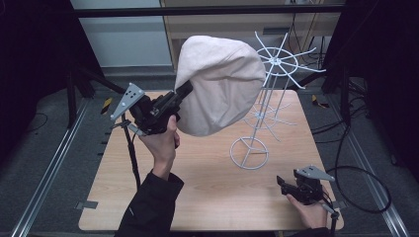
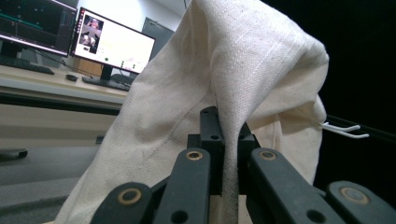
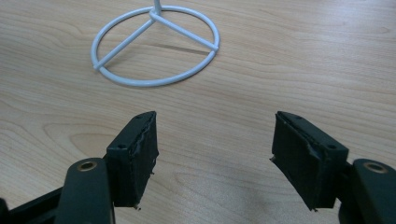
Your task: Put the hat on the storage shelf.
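Your left gripper (image 2: 224, 140) has its jaws pressed together on a fold of the cream cloth bag (image 2: 233, 79); the fabric runs down between the pads and drapes up and over them. From the high view that gripper (image 1: 183, 91) is raised well above the wooden table (image 1: 207, 192), pointing up and to the right, and the bag (image 1: 220, 84) balloons out from the pinch, hanging in the air with its far side next to the top spokes of the white wire rack (image 1: 276, 61). In the left gripper view one white hook (image 2: 343, 129) of the rack pokes out just past the bag's right edge, so the rack lies to the right of your jaws and the bag sits between jaws and hooks. Whether cloth already touches a spoke is hidden

Your right gripper (image 3: 215, 158) has its jaws spread with nothing between them, low over the table, facing the rack's ring base (image 3: 156, 46). In the high view it (image 1: 282, 183) rests near the front right corner, well apart from the bag. Your left hand is the nearer one; hanging the bag would probably mean carrying it rightward onto a hook
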Demonstrator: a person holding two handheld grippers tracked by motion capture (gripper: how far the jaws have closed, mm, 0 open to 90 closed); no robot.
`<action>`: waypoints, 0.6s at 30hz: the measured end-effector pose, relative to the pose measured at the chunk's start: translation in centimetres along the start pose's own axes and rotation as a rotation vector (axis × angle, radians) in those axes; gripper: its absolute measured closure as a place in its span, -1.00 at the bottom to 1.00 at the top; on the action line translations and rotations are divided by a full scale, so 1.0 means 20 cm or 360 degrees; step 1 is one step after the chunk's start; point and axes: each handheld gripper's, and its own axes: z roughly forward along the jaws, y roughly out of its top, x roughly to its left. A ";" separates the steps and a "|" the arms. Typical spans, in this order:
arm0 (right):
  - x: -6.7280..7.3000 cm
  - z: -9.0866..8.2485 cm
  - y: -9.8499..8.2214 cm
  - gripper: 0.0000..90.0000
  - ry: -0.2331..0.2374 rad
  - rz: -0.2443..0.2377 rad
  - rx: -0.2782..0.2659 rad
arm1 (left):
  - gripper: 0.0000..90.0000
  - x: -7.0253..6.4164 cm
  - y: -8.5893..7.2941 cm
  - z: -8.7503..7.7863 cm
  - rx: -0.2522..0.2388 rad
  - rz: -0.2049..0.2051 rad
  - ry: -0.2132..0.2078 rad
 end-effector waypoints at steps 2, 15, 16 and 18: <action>0.00 0.00 0.00 -0.30 0.0000 0.0000 0.0000 | 0.96 0.01 -0.01 0.00 0.0021 0.0008 0.0011; 0.00 0.00 0.00 -0.30 -0.0002 -0.0002 0.0005 | 0.95 0.07 -0.12 0.02 0.0192 0.0034 0.0038; 0.00 0.00 0.00 -0.30 -0.0001 -0.0002 0.0005 | 0.95 0.07 -0.13 0.02 0.0203 0.0038 0.0038; 0.00 0.00 0.00 -0.30 -0.0002 -0.0003 0.0006 | 0.95 0.07 -0.14 0.03 0.0226 0.0051 0.0041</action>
